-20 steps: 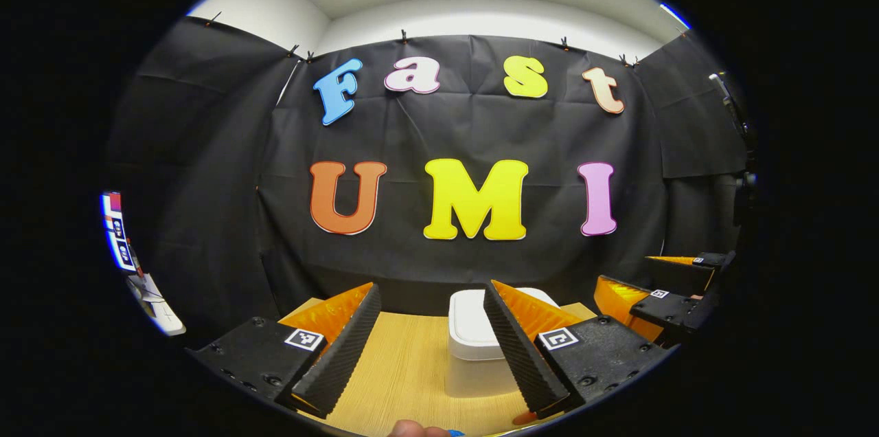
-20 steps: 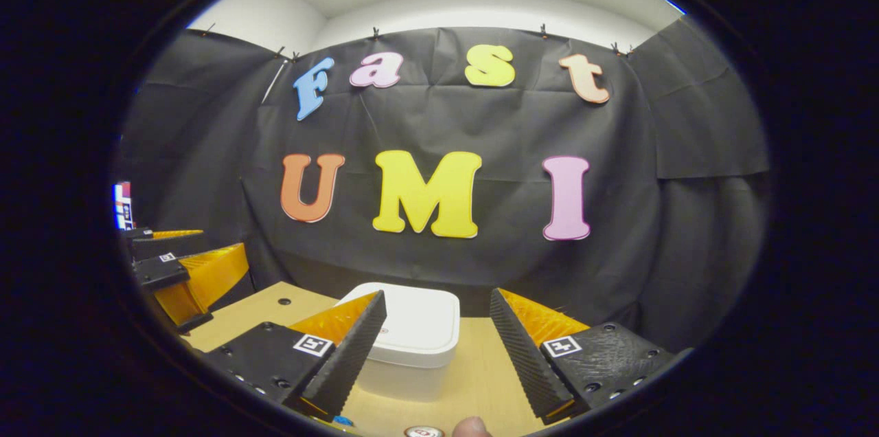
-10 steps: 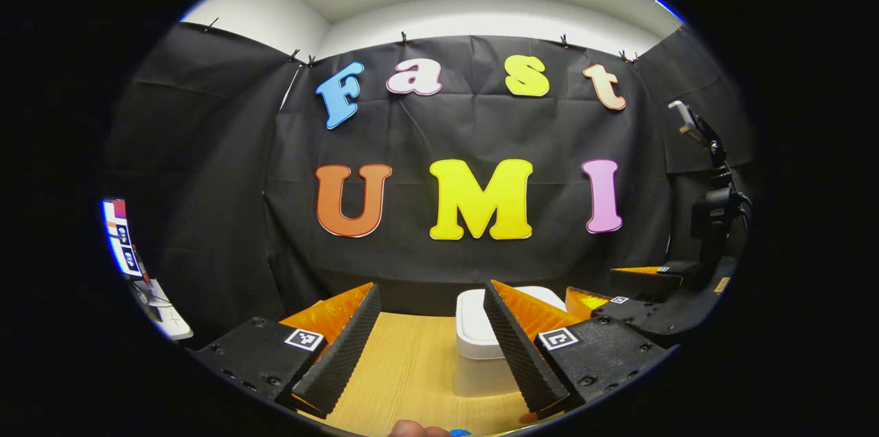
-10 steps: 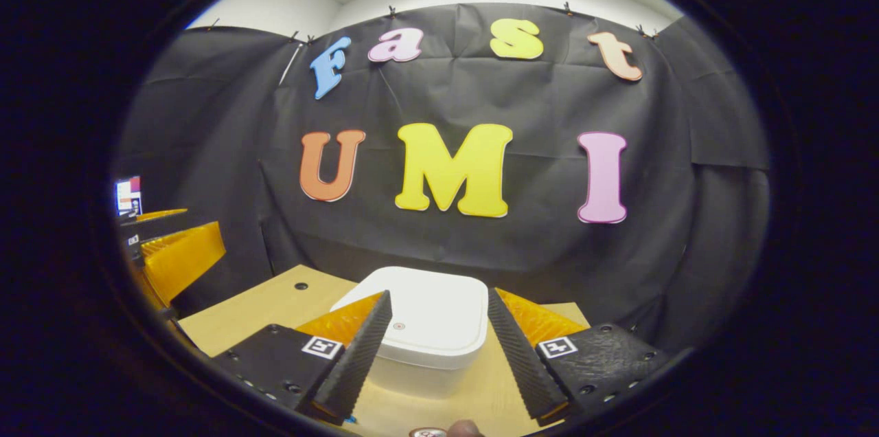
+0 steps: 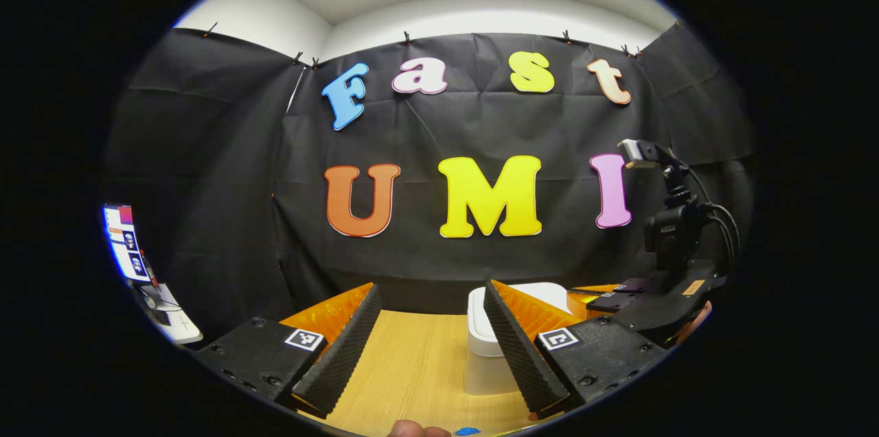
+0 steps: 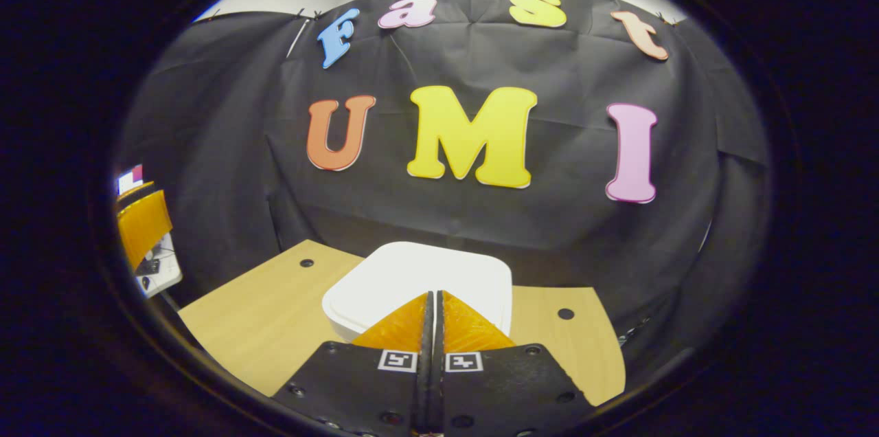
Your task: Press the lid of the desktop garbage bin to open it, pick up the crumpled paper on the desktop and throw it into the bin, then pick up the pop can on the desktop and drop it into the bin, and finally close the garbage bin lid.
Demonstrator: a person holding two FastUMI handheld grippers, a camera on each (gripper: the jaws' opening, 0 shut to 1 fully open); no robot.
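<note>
The white desktop bin (image 6: 419, 275) stands on the wooden table (image 6: 261, 313) with its lid down. My right gripper (image 6: 432, 295) is shut with nothing between its fingers, its tips over the near part of the lid; whether they touch it I cannot tell. In the left gripper view the bin (image 5: 489, 344) is half hidden behind one of my fingers. My left gripper (image 5: 431, 289) hangs open above the table, short of the bin. The right gripper (image 5: 604, 294) reaches over the bin's top from the right.
A monitor (image 5: 125, 244) sits beyond the table's left edge. The tabletop has small round holes (image 6: 565, 313) near the back. A camera mount with cables (image 5: 669, 231) rides on the right gripper. A person's fingertip (image 5: 412, 430) and a small blue thing (image 5: 469, 431) show at the bottom edge.
My right gripper has shut its fingers and moved forward and down over the bin lid. In the left gripper view it has swung in over the bin; my left gripper stays open.
</note>
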